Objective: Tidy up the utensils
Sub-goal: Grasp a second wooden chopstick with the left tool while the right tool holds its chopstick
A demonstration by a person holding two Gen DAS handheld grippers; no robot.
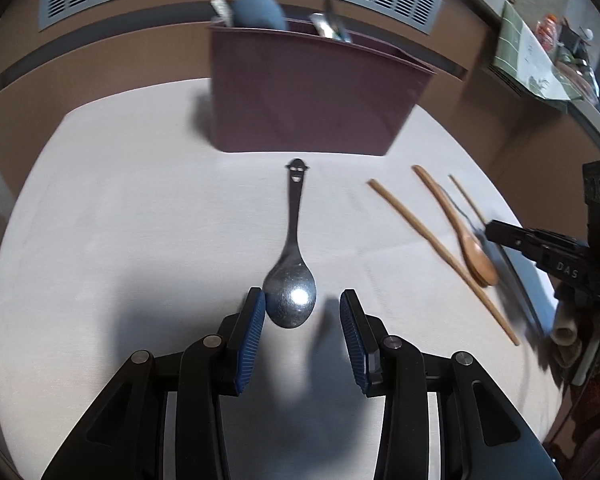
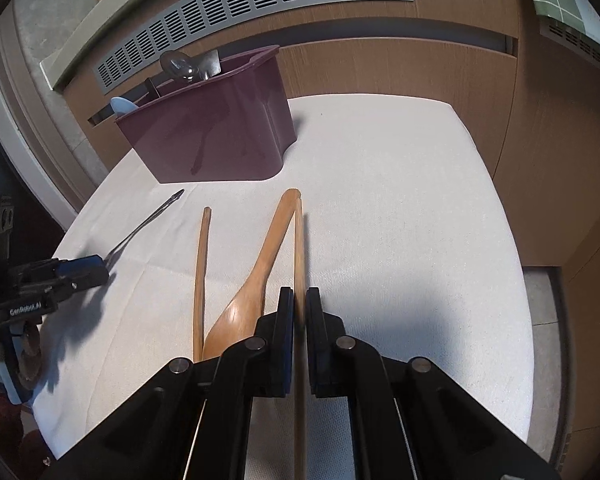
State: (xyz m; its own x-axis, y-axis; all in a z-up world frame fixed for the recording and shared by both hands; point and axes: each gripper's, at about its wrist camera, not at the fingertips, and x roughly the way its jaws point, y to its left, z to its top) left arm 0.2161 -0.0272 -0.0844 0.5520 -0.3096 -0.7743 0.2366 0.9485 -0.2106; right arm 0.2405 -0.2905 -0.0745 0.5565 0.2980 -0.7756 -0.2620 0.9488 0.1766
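Risk: right gripper point(image 2: 296, 304) pinches one chopstick point(image 2: 299, 240) near its end, so the long free length could swing or slip out when lifted toward the caddy point(image 2: 220, 128); its far tip sits against the wooden spoon point(image 2: 256, 280) handle and may drag it. Left gripper point(image 1: 303, 312) is wide open around the metal spoon point(image 1: 291, 284) bowl, left pad touching or nearly so; closing on the curved bowl could squirt it away. Both grippers pitch steeply down toward the table point(image 2: 400, 200). Second chopstick point(image 2: 201, 272) lies loose beside the wooden spoon.
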